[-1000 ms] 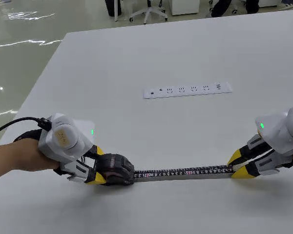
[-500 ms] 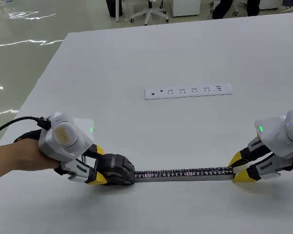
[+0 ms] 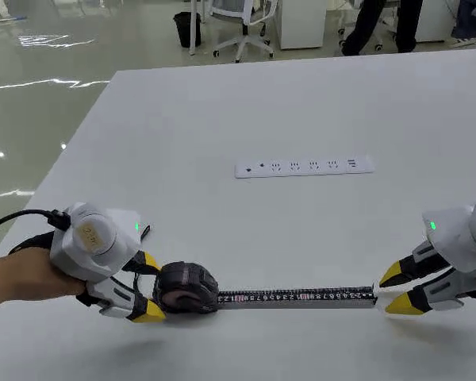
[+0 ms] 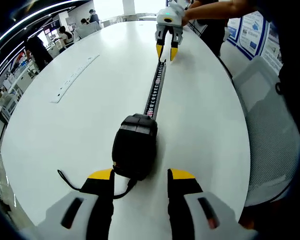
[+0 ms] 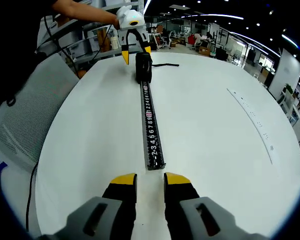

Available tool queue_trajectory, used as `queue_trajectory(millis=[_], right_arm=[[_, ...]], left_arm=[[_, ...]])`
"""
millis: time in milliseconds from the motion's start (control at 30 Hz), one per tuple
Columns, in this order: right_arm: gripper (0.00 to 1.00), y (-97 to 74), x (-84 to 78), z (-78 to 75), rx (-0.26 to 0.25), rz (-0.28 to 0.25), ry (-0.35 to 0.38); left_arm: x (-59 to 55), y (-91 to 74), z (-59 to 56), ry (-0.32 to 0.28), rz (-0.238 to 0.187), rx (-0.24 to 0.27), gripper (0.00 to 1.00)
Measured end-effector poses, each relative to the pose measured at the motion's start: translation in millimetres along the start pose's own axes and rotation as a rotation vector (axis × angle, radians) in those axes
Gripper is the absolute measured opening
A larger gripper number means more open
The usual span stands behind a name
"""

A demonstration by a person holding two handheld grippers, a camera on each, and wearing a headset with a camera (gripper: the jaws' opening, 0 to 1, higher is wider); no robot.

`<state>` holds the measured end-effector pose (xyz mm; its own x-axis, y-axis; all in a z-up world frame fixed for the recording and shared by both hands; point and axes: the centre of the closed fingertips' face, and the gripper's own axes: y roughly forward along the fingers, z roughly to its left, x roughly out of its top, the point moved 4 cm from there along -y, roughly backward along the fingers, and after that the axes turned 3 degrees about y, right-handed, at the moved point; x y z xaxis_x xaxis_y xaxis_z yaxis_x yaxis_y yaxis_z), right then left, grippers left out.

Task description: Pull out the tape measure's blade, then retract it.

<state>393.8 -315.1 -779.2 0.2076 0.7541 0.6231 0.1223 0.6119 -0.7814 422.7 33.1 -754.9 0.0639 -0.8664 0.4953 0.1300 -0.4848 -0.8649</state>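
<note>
A black tape measure (image 3: 186, 287) lies on the white table (image 3: 222, 103) with its blade (image 3: 297, 298) drawn out to the right. My left gripper (image 3: 151, 287) stands open just left of the case, its yellow tips beside the case's rear and apart from it. In the left gripper view the case (image 4: 136, 145) lies just ahead of the left gripper (image 4: 140, 176). My right gripper (image 3: 394, 290) is open just past the blade's free end. In the right gripper view the blade's end (image 5: 155, 162) lies in front of the right gripper (image 5: 150, 179), untouched.
A white power strip (image 3: 304, 167) lies across the middle of the table, beyond the tape. The tape's thin black strap (image 4: 65, 177) trails by the case. Office chairs (image 3: 242, 24) and a person's legs (image 3: 373, 24) stand past the far edge.
The left gripper has let go of the case and drawn back a little. The right gripper's jaws have opened off the blade's end. The head view has tilted up.
</note>
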Motion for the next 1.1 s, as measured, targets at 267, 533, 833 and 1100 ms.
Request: queue_trajectory(millis=[267, 533, 833, 1100], right_arm=[[0.22, -6.1, 1.3, 14.2, -0.034, -0.015, 0.051], [0.26, -10.7, 1.0, 22.2, -0.096, -0.039, 0.121], [0.33, -17.8, 3.9, 35.4, -0.164, -0.087, 0.209], [0.43, -21.7, 13.3, 54.7, -0.229, -0.118, 0.264]], left_arm=[[-4.1, -9.3, -14.0, -0.07, -0.03, 0.029, 0.4], [-4.9, -11.0, -30.5, -0.165, -0.087, 0.076, 0.46], [-6.1, -14.5, -51.8, -0.268, -0.122, 0.144, 0.57], [-1.5, -18.6, -69.6, -0.36, -0.186, 0.21, 0.69]])
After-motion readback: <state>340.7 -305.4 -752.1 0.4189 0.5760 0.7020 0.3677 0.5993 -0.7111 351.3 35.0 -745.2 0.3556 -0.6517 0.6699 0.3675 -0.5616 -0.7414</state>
